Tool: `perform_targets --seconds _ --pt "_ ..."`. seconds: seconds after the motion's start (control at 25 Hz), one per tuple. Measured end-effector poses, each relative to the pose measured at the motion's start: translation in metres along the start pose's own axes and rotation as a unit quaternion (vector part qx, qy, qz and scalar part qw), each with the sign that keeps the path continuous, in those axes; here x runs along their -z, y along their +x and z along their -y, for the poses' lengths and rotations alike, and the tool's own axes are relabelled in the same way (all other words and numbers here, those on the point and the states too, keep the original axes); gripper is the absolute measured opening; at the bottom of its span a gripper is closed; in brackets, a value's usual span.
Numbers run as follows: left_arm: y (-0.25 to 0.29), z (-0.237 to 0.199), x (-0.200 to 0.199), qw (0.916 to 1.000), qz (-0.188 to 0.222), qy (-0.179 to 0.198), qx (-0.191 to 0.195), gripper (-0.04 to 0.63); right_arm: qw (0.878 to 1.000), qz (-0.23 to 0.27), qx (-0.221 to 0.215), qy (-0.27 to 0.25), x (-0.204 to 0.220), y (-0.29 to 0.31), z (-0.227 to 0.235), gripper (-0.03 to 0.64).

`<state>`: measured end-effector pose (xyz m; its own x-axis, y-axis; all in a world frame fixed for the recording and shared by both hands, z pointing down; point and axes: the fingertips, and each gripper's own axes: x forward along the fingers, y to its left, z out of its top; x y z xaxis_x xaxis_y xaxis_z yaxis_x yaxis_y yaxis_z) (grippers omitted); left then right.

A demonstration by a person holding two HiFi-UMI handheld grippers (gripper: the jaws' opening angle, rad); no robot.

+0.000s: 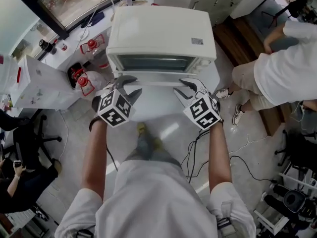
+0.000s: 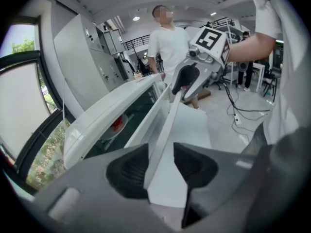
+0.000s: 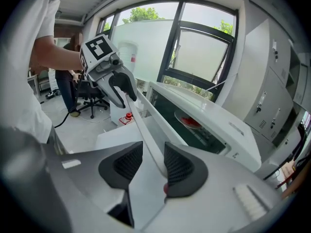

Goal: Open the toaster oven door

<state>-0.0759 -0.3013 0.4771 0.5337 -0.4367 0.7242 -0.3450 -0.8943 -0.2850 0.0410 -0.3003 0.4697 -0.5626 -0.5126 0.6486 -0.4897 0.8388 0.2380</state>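
Left claw [image 2: 161, 152] first: our grey two-jaw gripper with the black-and-white marker cube has its jaws spread wide. The long white bar handle [image 1: 153, 84] of the door runs right between the ribbed dark pads [image 2: 129, 171]. One pad sits against the bar and the other shows a gap, so we'd call that no real grip. Right claw [image 3: 153, 152], same grey build, is at the other end of the handle. Its jaws are apart but narrower, with the bar lying along one pad and a sliver of space at the other. So both claws straddle the handle and neither squeezes it, far as we can see.

The boxy white toaster oven [image 1: 158, 33] sits on a small white table [image 1: 163, 105] straight in front of us. Its dark glass door [image 1: 153, 62] faces us, with the handle just below the glass. We can't tell whether the door is fully closed or cracked a bit. Something red [image 3: 191, 122] shows behind the glass, too blurry to name. Off to our right a person in a white shirt and beige shorts [image 1: 287, 73] is close by the table. Black cables [image 1: 198, 148] trail over the grey floor [image 1: 247, 157] by our feet.
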Motion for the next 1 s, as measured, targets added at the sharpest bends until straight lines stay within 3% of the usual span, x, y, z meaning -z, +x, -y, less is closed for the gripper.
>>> perform_targets --seconds 0.36,0.72,1.0 --pt "0.001 0.028 0.016 0.9986 -0.001 -0.042 -0.031 0.158 1.000 0.026 -0.008 0.001 0.017 -0.003 -0.031 0.138" --pt "0.010 0.067 0.043 0.9951 0.006 -0.096 -0.021 0.141 0.999 0.041 -0.021 0.029 0.049 0.002 -0.072 0.138" --pt "0.016 0.083 0.060 0.9927 0.028 -0.110 -0.041 0.141 0.998 0.051 0.002 0.023 0.063 0.010 -0.090 0.138"
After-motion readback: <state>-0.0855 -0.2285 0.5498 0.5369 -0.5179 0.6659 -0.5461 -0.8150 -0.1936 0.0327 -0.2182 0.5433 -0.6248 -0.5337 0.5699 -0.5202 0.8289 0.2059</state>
